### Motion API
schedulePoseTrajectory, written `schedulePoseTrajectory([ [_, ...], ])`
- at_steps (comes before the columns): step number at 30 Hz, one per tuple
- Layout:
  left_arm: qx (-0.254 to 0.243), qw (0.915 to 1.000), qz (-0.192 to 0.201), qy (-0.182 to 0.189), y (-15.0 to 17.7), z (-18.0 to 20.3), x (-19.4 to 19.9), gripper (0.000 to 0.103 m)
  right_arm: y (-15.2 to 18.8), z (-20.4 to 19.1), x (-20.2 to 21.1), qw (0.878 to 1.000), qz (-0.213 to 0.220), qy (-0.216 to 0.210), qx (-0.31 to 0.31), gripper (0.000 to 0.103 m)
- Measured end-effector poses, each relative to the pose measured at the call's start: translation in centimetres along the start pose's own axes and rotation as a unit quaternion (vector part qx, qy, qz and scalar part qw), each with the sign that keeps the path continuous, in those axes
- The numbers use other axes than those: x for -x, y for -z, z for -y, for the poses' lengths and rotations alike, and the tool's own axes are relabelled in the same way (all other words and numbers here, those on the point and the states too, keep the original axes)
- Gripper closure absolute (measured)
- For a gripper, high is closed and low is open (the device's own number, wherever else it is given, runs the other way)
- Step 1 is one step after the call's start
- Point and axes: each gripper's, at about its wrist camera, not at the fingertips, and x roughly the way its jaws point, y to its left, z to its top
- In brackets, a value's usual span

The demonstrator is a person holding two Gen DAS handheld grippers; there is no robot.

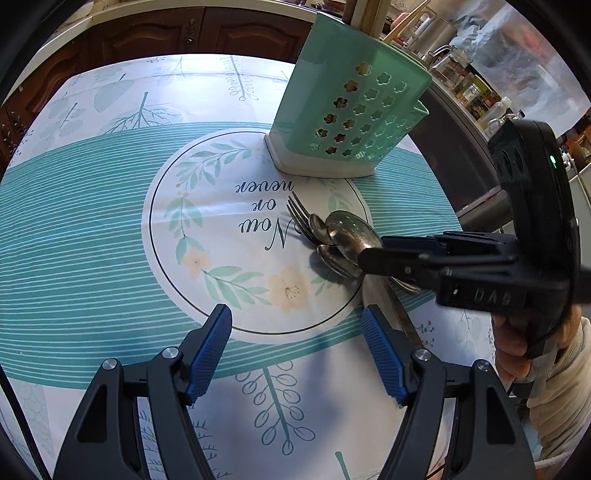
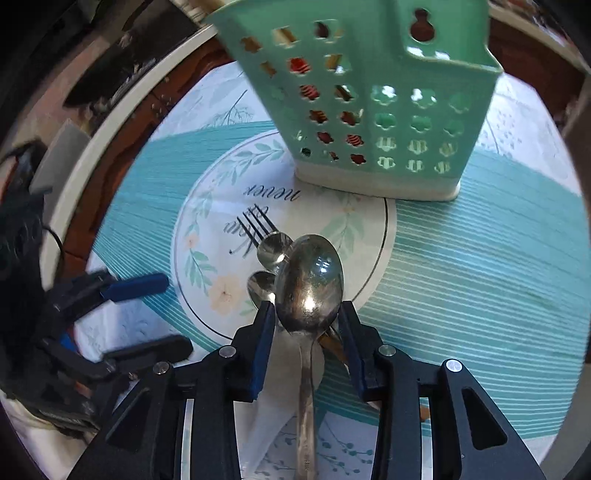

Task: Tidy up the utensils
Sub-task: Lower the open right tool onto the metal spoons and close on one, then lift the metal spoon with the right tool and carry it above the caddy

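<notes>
A mint-green perforated utensil holder (image 1: 343,107) (image 2: 369,103) stands upright on the tablecloth, with wooden handles sticking out of its top. In front of it lies a pile of cutlery: a fork (image 1: 297,218) (image 2: 258,221), two small spoons (image 1: 317,225) (image 2: 271,247) and a large spoon (image 1: 351,232) (image 2: 310,277). My right gripper (image 1: 364,258) (image 2: 306,310) is shut on the lower part of the large spoon's bowl; the handle runs back under the gripper. My left gripper (image 1: 295,314) (image 2: 177,314) hovers open to the left of the pile with nothing between its fingers.
The round table carries a teal and white leaf-print cloth (image 1: 110,240). Dark wooden cabinets (image 1: 147,33) stand behind it. A counter with jars and bottles (image 1: 476,96) runs along the right. A hand in a cream sleeve (image 1: 517,343) holds the right gripper.
</notes>
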Motion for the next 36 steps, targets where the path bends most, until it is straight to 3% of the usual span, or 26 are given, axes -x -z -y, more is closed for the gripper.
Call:
schedulePoseTrajectory([
  [3,0.001,1.0,0.001,0.0,0.1,0.1,0.1,0.032,-0.7,1.2,-0.2,0.999,-0.003,-0.027,-0.031,0.066],
  [8,0.005,1.0,0.0,-0.001,0.1,0.1,0.0,0.032,-1.0,1.5,-0.8,0.999,-0.005,-0.022,-0.032,0.067],
  [12,0.005,1.0,-0.003,0.0,0.0,-0.1,-0.2,0.032,-1.0,1.1,-0.7,1.0,0.013,-0.013,-0.025,0.079],
  [17,0.001,1.0,-0.002,0.001,0.0,0.0,0.0,0.032,-0.9,1.3,1.1,0.998,0.032,-0.033,-0.032,0.095],
  [25,0.0,1.0,0.001,0.0,-0.1,0.2,0.2,0.032,-0.5,0.6,0.9,0.997,-0.012,-0.07,-0.026,0.096],
  [30,0.01,0.9997,0.002,-0.021,-0.5,-0.4,-0.8,0.032,-0.4,-0.2,-0.1,0.996,-0.031,-0.083,-0.019,0.095],
  [32,0.022,0.9992,-0.009,-0.033,-0.8,-1.1,-1.8,0.041,-0.3,-0.6,-0.2,0.996,-0.036,-0.084,-0.012,0.095],
  [36,0.015,0.9988,0.002,-0.047,-1.4,-1.0,-2.3,0.051,-0.1,-1.6,-0.7,0.994,-0.052,-0.092,0.0,0.095],
])
